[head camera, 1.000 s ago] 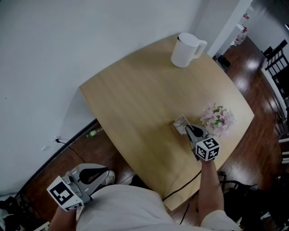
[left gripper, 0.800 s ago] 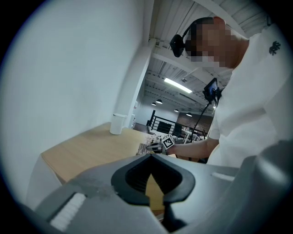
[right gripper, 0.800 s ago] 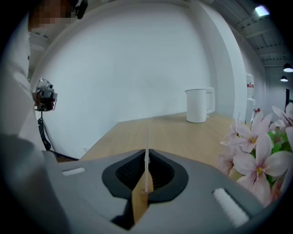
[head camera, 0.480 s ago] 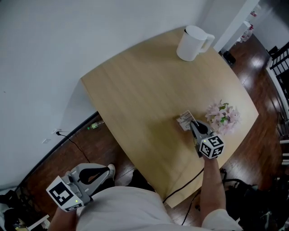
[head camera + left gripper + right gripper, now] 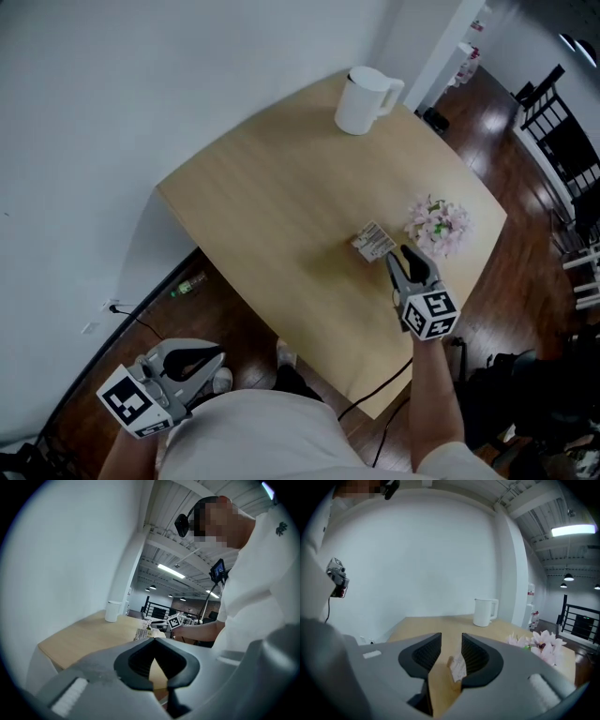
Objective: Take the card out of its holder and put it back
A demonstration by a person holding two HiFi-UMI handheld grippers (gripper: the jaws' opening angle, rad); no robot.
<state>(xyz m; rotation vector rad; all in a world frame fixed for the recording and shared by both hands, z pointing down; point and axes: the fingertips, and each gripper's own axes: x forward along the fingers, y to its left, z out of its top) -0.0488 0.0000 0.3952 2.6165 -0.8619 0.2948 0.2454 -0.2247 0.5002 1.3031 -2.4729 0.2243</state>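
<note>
A small white printed card (image 5: 374,241) stands upright in its low holder on the wooden table (image 5: 262,187). My right gripper (image 5: 399,257) sits just short of it on the near right side, its jaws opening and touching nothing. In the right gripper view the card (image 5: 458,666) shows through the gap of that gripper (image 5: 451,640), a little beyond the fingertips. My left gripper (image 5: 214,359) hangs low beside my body, off the table's near left edge. Its jaws (image 5: 153,639) meet at the tips with nothing in them.
A bunch of pale pink flowers (image 5: 436,223) lies just right of the card. A white kettle (image 5: 364,89) stands at the far edge by the white wall. A black cable (image 5: 380,384) hangs off the near table edge. Dark wooden floor surrounds the table.
The right gripper's jaws, closed at the card a second ago, have come apart and drawn slightly back from it. The card stays standing. The left gripper has not moved.
</note>
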